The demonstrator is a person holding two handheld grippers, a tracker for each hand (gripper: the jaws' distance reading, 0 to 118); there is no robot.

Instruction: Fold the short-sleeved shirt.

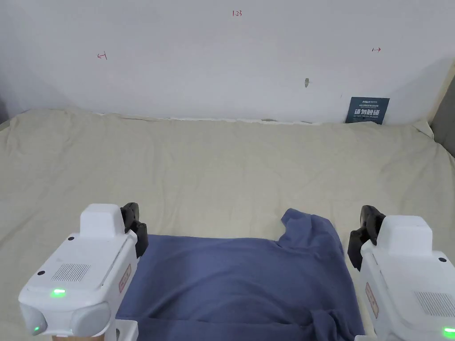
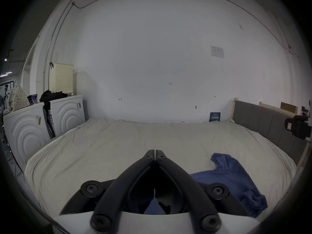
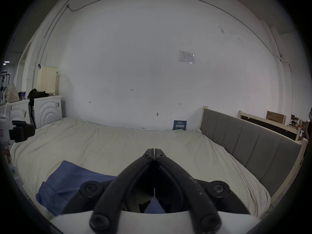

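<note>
- head view puts the blue shirt (image 1: 240,279) at 6 o'clock on the cream bed sheet (image 1: 213,168), partly folded, with a rumpled sleeve poking up toward 5 o'clock.
- left gripper (image 1: 133,228) sits at 7 o'clock by the shirt's left edge; in the left gripper view its jaws meet at the tips with nothing between them.
- right gripper (image 1: 362,235) sits at 4 o'clock just beside the shirt's right edge; the right gripper view shows its jaws pressed together, holding nothing.
- white wall (image 1: 222,62) runs along 12 o'clock, a dark blue sign (image 1: 367,110) leaning on it at 2 o'clock.
- grey headboard (image 3: 249,146) bounds the bed at 3 o'clock in the right gripper view; white washing machines (image 2: 42,119) stand at 9 o'clock in the left gripper view.
- bare sheet lies open from the shirt up to the wall.
</note>
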